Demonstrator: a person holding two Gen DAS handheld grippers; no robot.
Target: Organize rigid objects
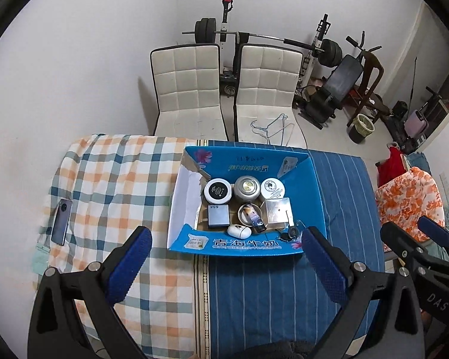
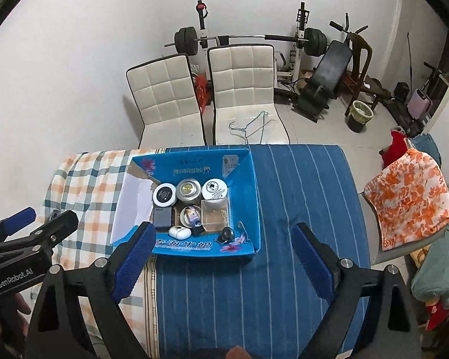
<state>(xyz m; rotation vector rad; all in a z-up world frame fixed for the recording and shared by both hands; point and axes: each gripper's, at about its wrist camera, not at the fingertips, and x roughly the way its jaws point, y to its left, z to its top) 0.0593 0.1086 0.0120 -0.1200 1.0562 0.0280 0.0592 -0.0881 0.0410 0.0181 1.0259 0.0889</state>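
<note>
A blue cardboard box [image 1: 311, 191] stands on the table and also shows in the right wrist view [image 2: 248, 197]. It holds three round tins [image 1: 247, 189], a grey charger block [image 1: 218, 215], a clear square case [image 1: 277, 211], a white earbud case [image 1: 239, 231], a small metal dish with a tube [image 1: 250, 214] and a black round piece [image 1: 291, 233]. A grey phone [image 1: 62, 221] lies on the checked cloth at the left. My left gripper [image 1: 226, 257] is open and empty, in front of the box. My right gripper [image 2: 221, 254] is open and empty, in front of the box.
Checked cloth [image 1: 113, 179] covers the table's left, blue striped cloth [image 1: 254, 293] its right. Two white chairs [image 1: 188, 86] stand behind the table, one with wire hangers [image 1: 272, 128]. Weight bench and barbell [image 1: 329, 59] are at the back. An orange-flowered cloth [image 2: 410, 200] lies at the right.
</note>
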